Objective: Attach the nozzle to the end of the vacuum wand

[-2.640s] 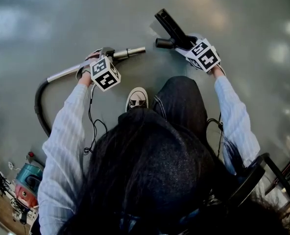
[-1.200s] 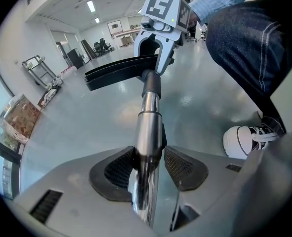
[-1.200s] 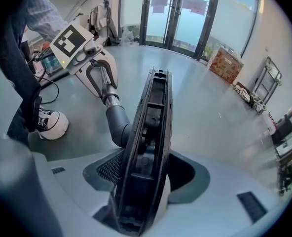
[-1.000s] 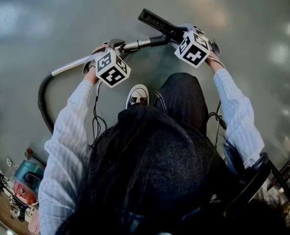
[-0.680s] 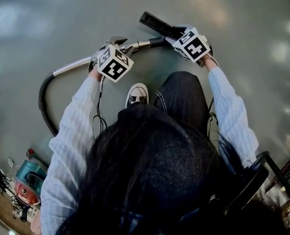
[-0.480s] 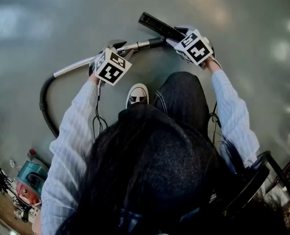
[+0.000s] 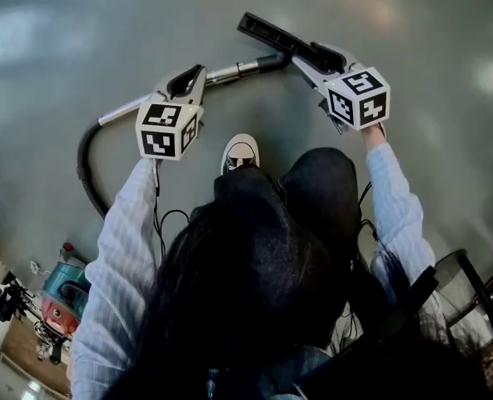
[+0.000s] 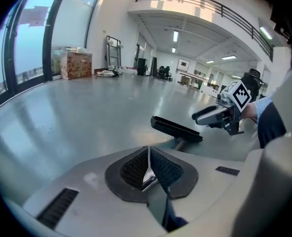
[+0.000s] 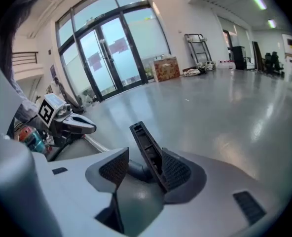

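Note:
The black nozzle (image 7: 263, 32) sits on the end of the metal wand (image 7: 230, 72), low over the grey floor. My right gripper (image 7: 306, 53) is shut on the nozzle's neck. In the right gripper view the nozzle (image 9: 146, 152) stands between the pads and leans on the right one, with the right gripper (image 9: 146, 167) around it. My left gripper (image 7: 198, 72) hovers above the wand's middle. Its jaws are closing and only a hairline gap remains in the left gripper (image 8: 148, 169), with nothing between the pads. The nozzle (image 8: 175, 129) shows ahead of it.
A black hose (image 7: 84, 161) curves from the wand back to a teal and red vacuum body (image 7: 55, 302) at the lower left. The person's shoe (image 7: 241, 152) and knee lie between the grippers. A black chair (image 7: 471, 282) stands at the lower right. Cardboard boxes (image 8: 74, 63) sit by the window.
The nozzle, once apart from the wand, now sits on its end. Both grippers have risen and rolled. The left gripper has come off the wand and its jaws have closed.

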`<move>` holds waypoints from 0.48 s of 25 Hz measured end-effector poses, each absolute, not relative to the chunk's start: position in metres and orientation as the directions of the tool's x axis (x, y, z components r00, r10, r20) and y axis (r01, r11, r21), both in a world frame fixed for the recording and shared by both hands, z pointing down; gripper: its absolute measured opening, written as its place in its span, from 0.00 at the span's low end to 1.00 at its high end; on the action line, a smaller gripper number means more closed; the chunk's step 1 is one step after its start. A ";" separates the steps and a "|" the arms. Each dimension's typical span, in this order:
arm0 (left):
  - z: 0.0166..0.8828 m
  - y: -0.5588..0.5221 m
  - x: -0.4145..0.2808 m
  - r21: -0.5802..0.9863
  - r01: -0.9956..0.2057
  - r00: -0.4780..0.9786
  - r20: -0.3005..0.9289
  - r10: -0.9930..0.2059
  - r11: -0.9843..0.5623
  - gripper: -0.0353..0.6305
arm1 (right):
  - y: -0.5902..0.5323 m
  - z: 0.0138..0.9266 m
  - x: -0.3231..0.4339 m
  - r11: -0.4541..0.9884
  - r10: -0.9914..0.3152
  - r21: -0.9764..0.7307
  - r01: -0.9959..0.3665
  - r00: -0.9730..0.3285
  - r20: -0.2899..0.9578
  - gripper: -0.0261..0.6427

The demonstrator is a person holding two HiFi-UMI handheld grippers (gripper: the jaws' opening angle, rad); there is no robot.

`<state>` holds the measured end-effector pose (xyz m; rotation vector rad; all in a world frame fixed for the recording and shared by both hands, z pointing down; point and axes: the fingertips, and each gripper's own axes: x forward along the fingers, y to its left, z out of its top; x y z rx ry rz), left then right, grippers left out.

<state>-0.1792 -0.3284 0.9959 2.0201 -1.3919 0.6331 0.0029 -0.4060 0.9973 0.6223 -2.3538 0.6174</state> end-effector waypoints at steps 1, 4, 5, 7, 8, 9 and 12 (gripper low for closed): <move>0.988 -0.322 -0.186 0.202 -0.949 0.314 0.680 -0.663 -0.242 0.08 | -0.401 0.994 0.001 0.760 -0.281 -0.298 -0.577 -0.706 0.650 0.36; 0.966 -0.297 -0.198 0.208 -0.960 0.279 0.705 -0.652 -0.186 0.07 | -0.383 0.983 -0.010 0.702 -0.286 -0.381 -0.601 -0.728 0.623 0.33; 0.959 -0.289 -0.201 0.208 -0.963 0.270 0.714 -0.646 -0.172 0.07 | -0.376 0.977 -0.013 0.688 -0.288 -0.399 -0.606 -0.733 0.617 0.30; 0.945 -0.276 -0.205 0.199 -0.969 0.246 0.728 -0.640 -0.146 0.06 | -0.366 0.964 -0.020 0.665 -0.299 -0.417 -0.619 -0.733 0.611 0.22; 0.938 -0.270 -0.207 0.194 -0.972 0.234 0.734 -0.637 -0.135 0.06 | -0.363 0.956 -0.023 0.651 -0.308 -0.425 -0.629 -0.731 0.609 0.17; 0.930 -0.264 -0.209 0.190 -0.974 0.225 0.739 -0.635 -0.124 0.06 | -0.359 0.948 -0.026 0.633 -0.318 -0.436 -0.640 -0.728 0.607 0.13; 0.904 -0.245 -0.207 0.189 -0.978 0.201 0.752 -0.628 -0.087 0.06 | -0.346 0.919 -0.031 0.582 -0.334 -0.469 -0.664 -0.721 0.607 0.08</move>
